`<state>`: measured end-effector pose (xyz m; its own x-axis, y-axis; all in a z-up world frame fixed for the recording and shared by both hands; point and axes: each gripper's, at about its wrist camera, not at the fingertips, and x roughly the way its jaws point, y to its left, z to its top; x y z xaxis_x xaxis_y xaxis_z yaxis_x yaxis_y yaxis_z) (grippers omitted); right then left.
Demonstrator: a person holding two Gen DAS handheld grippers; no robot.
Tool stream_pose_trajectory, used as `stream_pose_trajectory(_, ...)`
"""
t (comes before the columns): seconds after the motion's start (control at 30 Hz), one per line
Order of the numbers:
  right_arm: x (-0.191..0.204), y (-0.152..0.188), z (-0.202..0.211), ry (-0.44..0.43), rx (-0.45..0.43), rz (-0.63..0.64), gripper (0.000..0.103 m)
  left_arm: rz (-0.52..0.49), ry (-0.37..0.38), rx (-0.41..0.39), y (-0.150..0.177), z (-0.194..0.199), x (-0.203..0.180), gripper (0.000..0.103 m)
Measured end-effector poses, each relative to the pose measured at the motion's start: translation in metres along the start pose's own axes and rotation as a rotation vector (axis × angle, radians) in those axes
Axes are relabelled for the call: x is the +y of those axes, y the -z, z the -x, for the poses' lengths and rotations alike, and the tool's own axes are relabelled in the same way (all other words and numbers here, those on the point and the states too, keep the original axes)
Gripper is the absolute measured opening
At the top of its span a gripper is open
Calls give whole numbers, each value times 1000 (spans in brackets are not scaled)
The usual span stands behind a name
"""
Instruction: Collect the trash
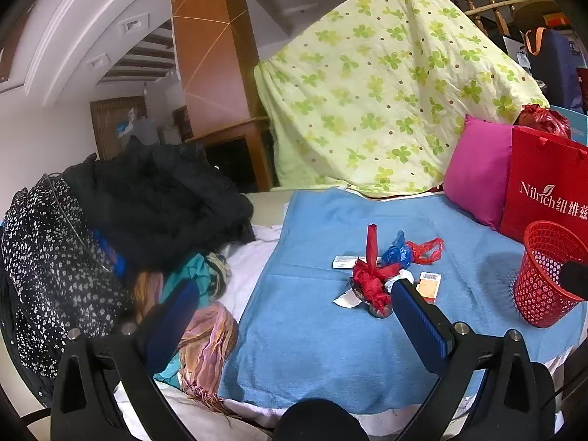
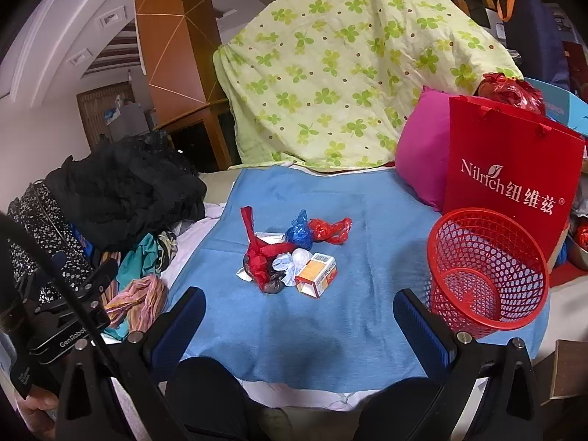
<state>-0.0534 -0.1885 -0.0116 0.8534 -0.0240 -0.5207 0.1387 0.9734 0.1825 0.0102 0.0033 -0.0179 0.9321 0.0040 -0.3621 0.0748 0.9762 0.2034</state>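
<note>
A small pile of trash lies on the blue towel (image 2: 294, 323): a red plastic bag (image 2: 259, 253), a blue wrapper (image 2: 299, 231), a red wrapper (image 2: 329, 229), crumpled white paper (image 2: 294, 261) and an orange carton (image 2: 316, 273). The same pile shows in the left wrist view, with the red bag (image 1: 373, 275) and the orange carton (image 1: 428, 286). A red mesh basket (image 2: 485, 272) stands upright and empty to the right of it, also in the left wrist view (image 1: 547, 275). My left gripper (image 1: 294, 316) is open and empty, short of the pile. My right gripper (image 2: 299, 316) is open and empty, just short of the pile.
A heap of dark clothes and scarves (image 2: 121, 198) lies at the left. A green flowered quilt (image 2: 341, 62) rises behind. A pink pillow (image 2: 422, 154) and a red paper bag (image 2: 511, 180) stand at the right, behind the basket.
</note>
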Motion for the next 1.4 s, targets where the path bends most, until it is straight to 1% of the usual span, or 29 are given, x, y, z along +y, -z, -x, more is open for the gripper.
stream_pose_trajectory(0.13,3,-1,-5,5,9,16,103,-1,-6,11,2,-5,1,103)
stream_pose_trajectory(0.23,3,-2,-13,19,31,42,103,1,-10,19,4,-11,2,103)
stream_pose_trajectory(0.3,2,-2,-20,15,45,37,103,-2,-14,31,6,-18,3,103)
stream_pose_trajectory(0.37,1,-3,-29,8,63,27,103,-23,-23,51,9,-26,3,103)
stream_pose_trajectory(0.43,-1,-4,-41,-10,75,12,103,-42,-29,94,13,-38,3,103)
stream_pose_trajectory(0.5,-4,-7,-59,-41,111,-9,103,-28,-25,131,20,-56,4,103)
stream_pose_trajectory(0.53,-6,-9,-72,-61,123,-27,103,-11,-25,127,24,-65,6,103)
stream_pose_trajectory(0.6,-12,-12,-97,-100,144,-65,103,21,-16,180,33,-90,9,103)
stream_pose_trajectory(0.7,-28,-17,-151,-138,218,-141,102,23,-16,271,46,-119,14,103)
stream_pose_trajectory(0.73,-33,-16,-169,-149,251,-174,101,22,-13,285,49,-127,15,103)
stream_pose_trajectory(0.77,-38,-14,-194,-156,285,-205,96,46,9,314,52,-135,12,103)
stream_pose_trajectory(0.8,-42,-13,-207,-158,295,-220,84,51,22,330,55,-146,11,103)
stream_pose_trajectory(0.83,-47,-9,-231,-163,324,-258,79,58,40,343,57,-152,8,103)
stream_pose_trajectory(0.87,-52,-6,-246,-171,351,-291,75,66,64,356,59,-161,5,103)
stream_pose_trajectory(0.97,-69,4,-292,-209,398,-429,75,98,145,390,61,-183,-8,103)
stream_pose_trajectory(1.03,-77,12,-319,-221,429,-492,75,108,172,407,60,-194,-16,103)
stream_pose_trajectory(1.1,-80,15,-333,-223,445,-528,75,115,193,406,57,-205,-22,103)
stream_pose_trajectory(1.17,-81,17,-348,-202,474,-548,75,126,201,415,53,-216,-26,103)
stream_pose_trajectory(1.27,-77,20,-364,-140,525,-537,75,162,247,428,48,-230,-30,103)
stream_pose_trajectory(1.4,-73,36,-388,-136,619,-553,75,157,269,462,47,-251,-37,102)
